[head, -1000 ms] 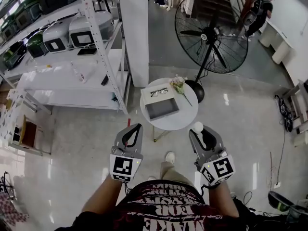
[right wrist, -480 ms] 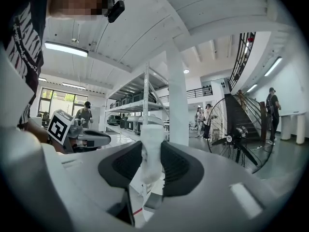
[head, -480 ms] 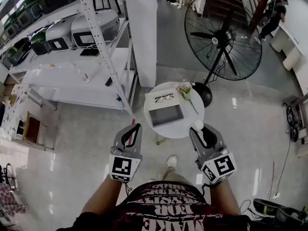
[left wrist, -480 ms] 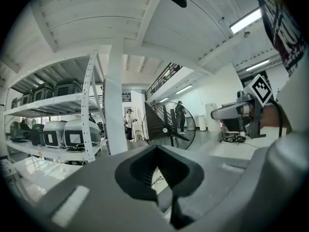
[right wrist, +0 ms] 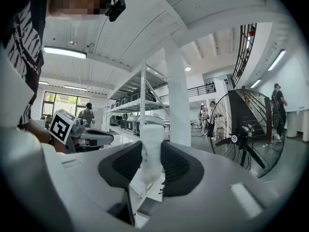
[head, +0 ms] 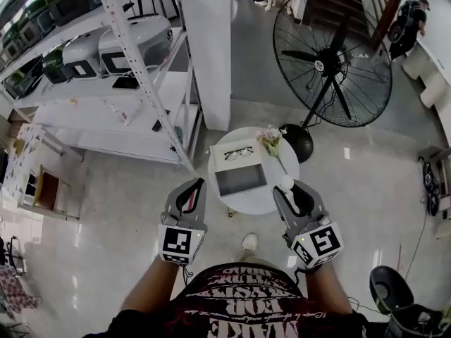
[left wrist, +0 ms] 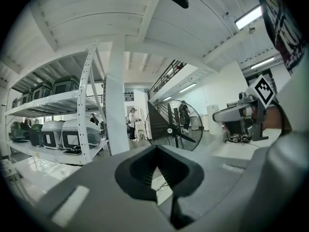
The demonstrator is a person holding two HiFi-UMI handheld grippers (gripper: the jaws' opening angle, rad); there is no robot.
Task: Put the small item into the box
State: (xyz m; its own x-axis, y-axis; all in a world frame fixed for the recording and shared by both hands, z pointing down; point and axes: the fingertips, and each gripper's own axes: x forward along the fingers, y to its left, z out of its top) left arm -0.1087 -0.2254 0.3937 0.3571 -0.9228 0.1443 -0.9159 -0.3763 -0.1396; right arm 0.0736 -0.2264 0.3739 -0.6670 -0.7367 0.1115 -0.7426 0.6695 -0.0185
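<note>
Since the earlier frame the small white cylindrical item (head: 287,183) has been carried closer to the round white counter (head: 264,203). In the head view it now sits over the counter's near right edge, where before bare floor lay between them.

The item is held upright in the right gripper (head: 288,189), whose dark ribbed pads press on it from both sides in the right gripper view. The left gripper (head: 199,184) has its jaws together with nothing between them.

The open grey rectangular box (head: 241,179) lies on the counter, to the left of the item and a little farther off. Just beyond the box lies a white lid or card with a pair of black-framed glasses (head: 237,153) on it, and a pale flower sprig (head: 270,140) lies to their right.

The task looks to be in its approach. The item is picked up but not yet over the box. What is left is to bring it left and farther over the opening, lower it and let go.

Both forearms reach forward from the body, side by side. The grippers are close to level and point at the counter, one on each side of the box.

A large black pedestal fan (head: 331,62) stands beyond, and a white metal shelving rack (head: 144,69) to the far left.
</note>
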